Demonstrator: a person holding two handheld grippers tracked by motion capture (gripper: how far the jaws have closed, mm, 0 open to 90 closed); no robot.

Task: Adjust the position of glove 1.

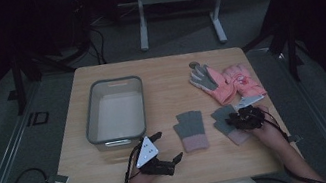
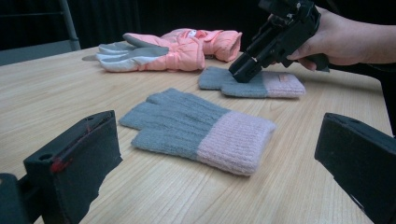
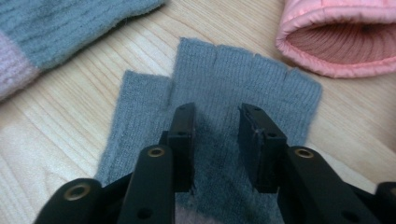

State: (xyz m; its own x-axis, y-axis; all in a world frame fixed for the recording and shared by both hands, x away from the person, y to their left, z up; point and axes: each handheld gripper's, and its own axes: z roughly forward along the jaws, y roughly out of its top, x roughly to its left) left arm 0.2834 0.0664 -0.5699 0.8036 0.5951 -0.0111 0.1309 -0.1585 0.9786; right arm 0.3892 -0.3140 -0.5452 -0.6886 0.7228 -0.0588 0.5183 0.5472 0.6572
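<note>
Dark floor and a metal frame lie beyond my light wooden worktop (image 1: 159, 79). I take the grey knit glove with the pink cuff at the middle of the near edge (image 1: 190, 130) as my landmark. Left of it, past bare wood, stands the grey tub (image 1: 114, 109). Right of it, just apart, lies its twin glove (image 1: 225, 122), fingerless, flat, its cuff toward me. Beyond that twin, toward the far right corner, rest two pink padded gloves (image 1: 227, 81), one with a grey palm turned up, the other showing its open cuff.

My right fingers (image 3: 217, 116) point down onto the twin glove's grey palm. They stand a narrow gap apart, both tips on or just over the knit with a strip of it between them; I cannot tell whether they press, and nothing is lifted or pinched. From my left gripper view the tips (image 2: 240, 72) meet the twin near where grey turns pink.

My left fingers (image 1: 167, 147) hover just left of the landmark glove, spread wide, holding nothing, aimed at it.
</note>
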